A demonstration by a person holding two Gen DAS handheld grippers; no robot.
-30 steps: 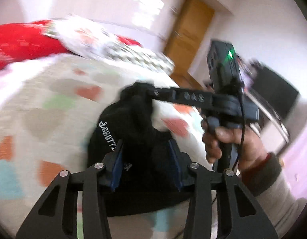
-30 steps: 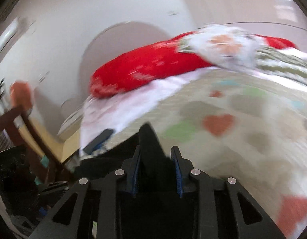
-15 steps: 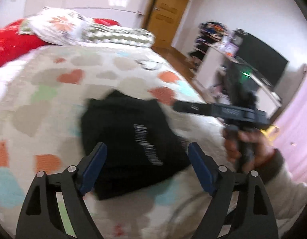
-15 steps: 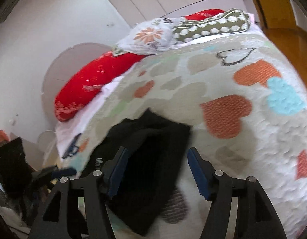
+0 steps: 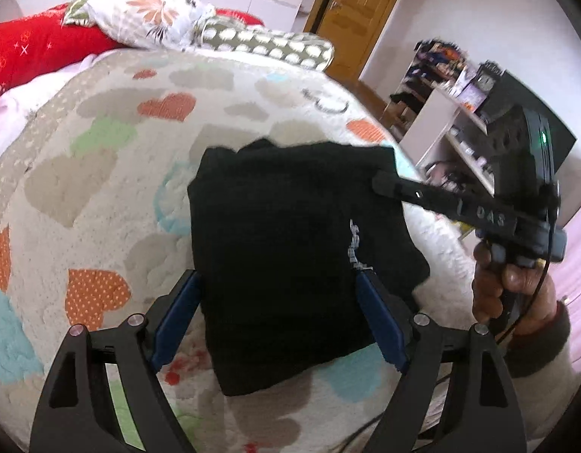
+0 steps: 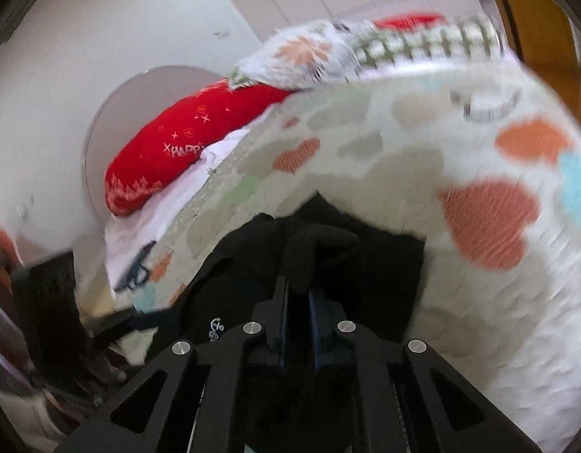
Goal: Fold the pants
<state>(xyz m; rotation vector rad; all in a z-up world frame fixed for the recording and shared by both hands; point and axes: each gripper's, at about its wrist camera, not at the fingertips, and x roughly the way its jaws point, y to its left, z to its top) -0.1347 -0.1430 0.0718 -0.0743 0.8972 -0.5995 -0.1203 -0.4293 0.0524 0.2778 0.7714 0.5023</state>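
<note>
**Folded black pants on a heart-patterned bed**

The black pants lay folded into a soft, roughly square bundle near the bed's right-hand edge, as the left wrist view showed it. Wide open quilt spread to their left and toward the pillows. The left gripper hovered above the bundle's near edge, its blue-padded fingers spread wide on either side. The right gripper was clamped on a raised fold of the fuzzy cloth at the far right corner. The quilt was nubbly and cream with coloured hearts. A plush red cushion, a floral pillow and a dotted pillow lined the far end.
</note>
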